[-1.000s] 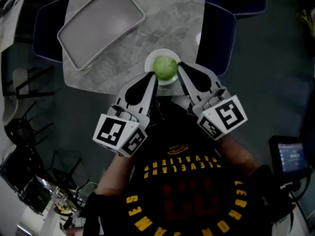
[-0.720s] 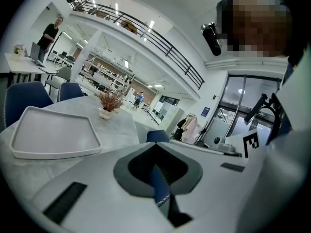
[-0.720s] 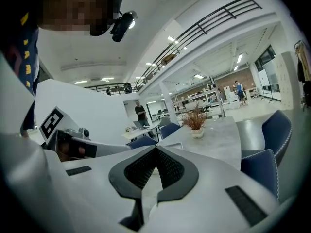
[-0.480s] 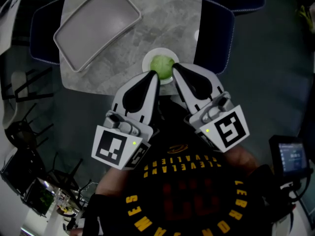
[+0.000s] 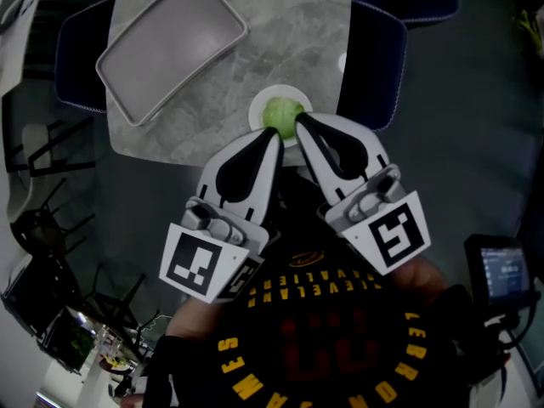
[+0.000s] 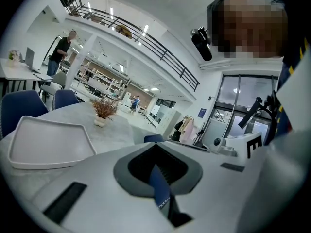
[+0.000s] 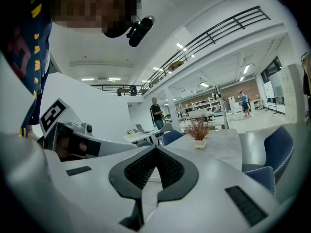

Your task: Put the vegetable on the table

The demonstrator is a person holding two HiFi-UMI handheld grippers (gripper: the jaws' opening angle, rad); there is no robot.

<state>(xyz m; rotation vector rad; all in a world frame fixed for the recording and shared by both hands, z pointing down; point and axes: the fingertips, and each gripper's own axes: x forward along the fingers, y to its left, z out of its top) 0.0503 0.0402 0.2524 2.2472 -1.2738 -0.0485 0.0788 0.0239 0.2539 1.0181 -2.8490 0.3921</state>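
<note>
While its jaws are pressed together on nothing, the left tool [image 5: 272, 138] points at the near edge of the grey marble desk [image 5: 293, 24], with its tip just beside the small white plate [image 5: 257, 102]. The round green vegetable [image 5: 280, 112] sits on that plate. The right tool [image 5: 298, 121], also closed and empty, has its tip at the vegetable's near side; whether they touch cannot be told. A pale tray [image 5: 170, 45] lies far left on the desk. A blue chair [image 5: 374, 58] stands at the right, on a dark floor [image 5: 476, 143].
</note>
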